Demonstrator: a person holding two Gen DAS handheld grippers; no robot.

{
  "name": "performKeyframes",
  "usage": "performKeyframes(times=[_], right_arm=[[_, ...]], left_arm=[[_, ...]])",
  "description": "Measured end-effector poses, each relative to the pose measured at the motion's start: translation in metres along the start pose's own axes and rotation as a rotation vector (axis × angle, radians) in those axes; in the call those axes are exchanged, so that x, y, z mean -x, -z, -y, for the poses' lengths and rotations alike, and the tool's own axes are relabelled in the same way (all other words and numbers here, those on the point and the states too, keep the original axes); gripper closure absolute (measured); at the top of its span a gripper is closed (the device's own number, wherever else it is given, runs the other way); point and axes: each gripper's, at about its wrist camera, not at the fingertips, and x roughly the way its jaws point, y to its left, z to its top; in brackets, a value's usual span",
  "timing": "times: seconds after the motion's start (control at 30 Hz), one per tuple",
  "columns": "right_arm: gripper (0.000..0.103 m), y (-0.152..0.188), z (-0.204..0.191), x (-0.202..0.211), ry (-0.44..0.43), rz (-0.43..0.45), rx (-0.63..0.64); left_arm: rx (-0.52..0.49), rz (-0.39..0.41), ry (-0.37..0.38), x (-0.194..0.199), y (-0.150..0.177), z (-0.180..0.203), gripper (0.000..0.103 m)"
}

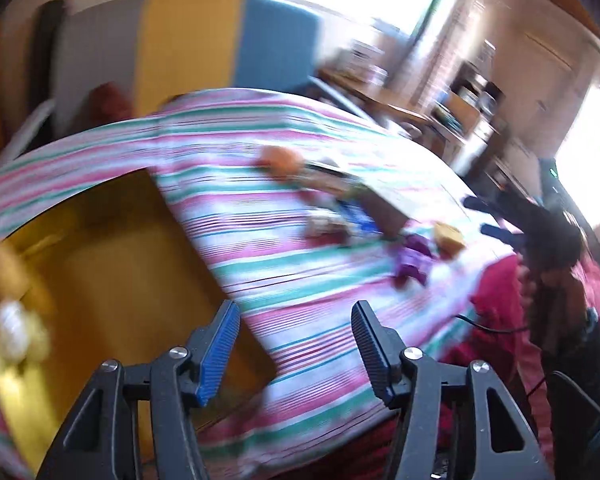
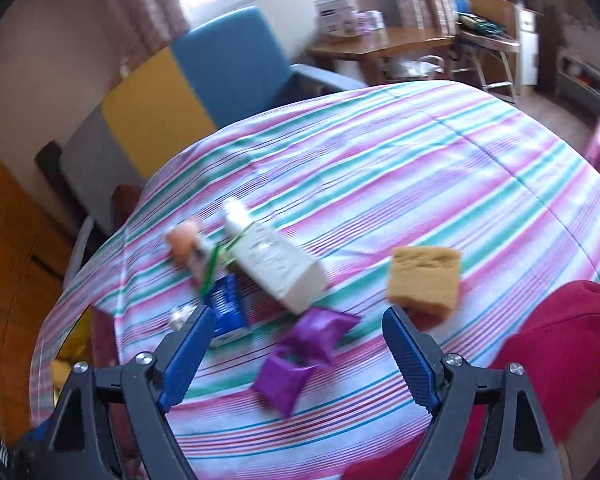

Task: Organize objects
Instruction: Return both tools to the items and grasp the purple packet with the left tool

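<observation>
Striped cloth (image 2: pixel 420 168) lies bare beyond the sponge (image 2: pixel 424 280).

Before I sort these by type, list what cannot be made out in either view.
- Print on the white bottle: right wrist view, motion blur.
- Blue box: right wrist view, partly behind a finger of the right hand-held gripper.
- Pale things in the yellow bin: left wrist view, blurred at the edge; kind unclear.
- Items by the orange object: left wrist view, smeared.
</observation>
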Motion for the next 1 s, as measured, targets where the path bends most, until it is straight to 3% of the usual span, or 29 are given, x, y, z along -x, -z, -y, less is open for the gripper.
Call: performKeyframes(times=[0.17, 0.27, 0.33, 0.47, 0.6, 0.8, 1.0], right_arm=[[0.017, 0.001, 0.03, -0.014, 0.007, -0.009, -0.069], [0.017, 0.004, 0.036, -0.014, -0.065, -0.011, -0.122], [0.017, 0.004, 0.038, -0.015, -0.089, -0.01, -0.144], [0.017, 0.006, 0.036, -0.018, -0.133, -0.017, -0.147], [0.017, 0.008, 0.038, -0.02, -0.188, -0.021, -0.159], [0.017, 0.01, 0.042, -0.016, -0.238, 0.007, -0.173], [0.016, 0.01, 0.043, -0.016, -0.277, 0.011, -0.177]], left_arm=[[-0.113, -0.068, 0.065, -0.05, -0.018, 0.045, 0.051], [-0.103, -0.127, 0.12, -0.078, -0.025, 0.058, 0.054], [-0.06, -0.19, 0.177, -0.099, -0.027, 0.067, 0.06], [0.059, -0.28, 0.296, -0.132, -0.029, 0.079, 0.06], [0.145, -0.347, 0.36, -0.159, -0.03, 0.093, 0.06], [0.253, -0.407, 0.375, -0.195, -0.034, 0.106, 0.054], [0.316, -0.368, 0.263, -0.206, -0.047, 0.093, 0.052]])
